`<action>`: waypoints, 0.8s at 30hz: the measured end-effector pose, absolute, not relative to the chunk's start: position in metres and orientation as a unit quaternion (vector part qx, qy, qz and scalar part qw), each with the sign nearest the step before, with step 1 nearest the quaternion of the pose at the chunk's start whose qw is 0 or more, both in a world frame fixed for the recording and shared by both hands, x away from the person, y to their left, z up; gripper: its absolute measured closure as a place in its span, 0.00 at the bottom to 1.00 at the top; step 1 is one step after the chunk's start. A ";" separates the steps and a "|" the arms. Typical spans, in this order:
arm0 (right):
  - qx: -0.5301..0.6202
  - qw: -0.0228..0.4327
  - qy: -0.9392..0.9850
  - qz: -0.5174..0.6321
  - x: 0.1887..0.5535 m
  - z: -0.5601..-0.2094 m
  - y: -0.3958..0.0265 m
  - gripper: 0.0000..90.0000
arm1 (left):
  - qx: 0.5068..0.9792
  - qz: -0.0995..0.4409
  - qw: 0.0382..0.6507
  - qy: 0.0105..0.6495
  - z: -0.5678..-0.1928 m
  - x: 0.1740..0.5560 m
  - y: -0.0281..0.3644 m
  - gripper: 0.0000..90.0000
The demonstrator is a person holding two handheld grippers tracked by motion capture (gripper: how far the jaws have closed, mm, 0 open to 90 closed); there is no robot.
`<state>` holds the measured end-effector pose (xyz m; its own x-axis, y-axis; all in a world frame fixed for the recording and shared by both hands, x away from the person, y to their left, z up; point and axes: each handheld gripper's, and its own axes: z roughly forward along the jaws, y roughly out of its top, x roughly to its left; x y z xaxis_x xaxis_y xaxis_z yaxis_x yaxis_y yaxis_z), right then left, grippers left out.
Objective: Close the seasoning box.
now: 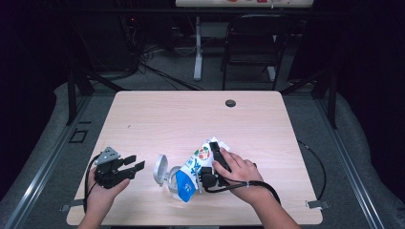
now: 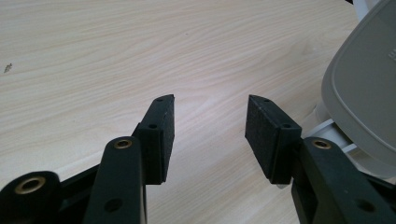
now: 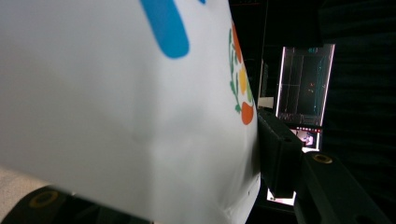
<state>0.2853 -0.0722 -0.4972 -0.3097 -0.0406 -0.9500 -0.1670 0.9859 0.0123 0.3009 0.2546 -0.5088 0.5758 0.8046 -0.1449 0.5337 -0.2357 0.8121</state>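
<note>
The left hand-held gripper [image 1: 136, 163] is held low over the worktop [image 1: 191, 119] near its front left, with its jaws standing apart and nothing between them; bare wood grain is seen between the pads in the left gripper view [image 2: 210, 135]. The jaws are pointed rightward toward the grey flip lid [image 1: 160, 169], which is raised open at the left end of the pack and is seen close at the right edge of the left gripper view [image 2: 364, 88]. A short stretch of bare worktop is left between the left jaws and the lid.

The white wipes pack [image 1: 191, 171], printed with blue and with a green, orange and red emblem, is lying tilted on the worktop, right of centre near the front edge. It is clasped by the right hand-held gripper [image 1: 213, 162], whose jaws are set around the pack's right part; in the right gripper view the white wrapper [image 3: 116, 107] is pressed against the right-hand pad [image 3: 278, 149]. The gripper is covered from above by the person's right hand [image 1: 239, 171].

Farther back, a dark round hole [image 1: 230, 103] is set in the worktop, well apart from the pack. Beyond the worktop a black chair [image 1: 253, 43] is standing on the floor.
</note>
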 end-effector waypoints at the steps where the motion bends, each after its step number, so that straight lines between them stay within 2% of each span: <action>1: -0.065 0.584 0.807 0.054 0.285 -0.497 -0.072 0.60 | 0.771 0.154 0.440 0.434 -0.509 0.301 0.255 0.59; 24: -0.068 0.583 0.807 0.057 0.285 -0.497 -0.072 0.61 | 0.771 0.154 0.440 0.434 -0.509 0.302 0.255 0.59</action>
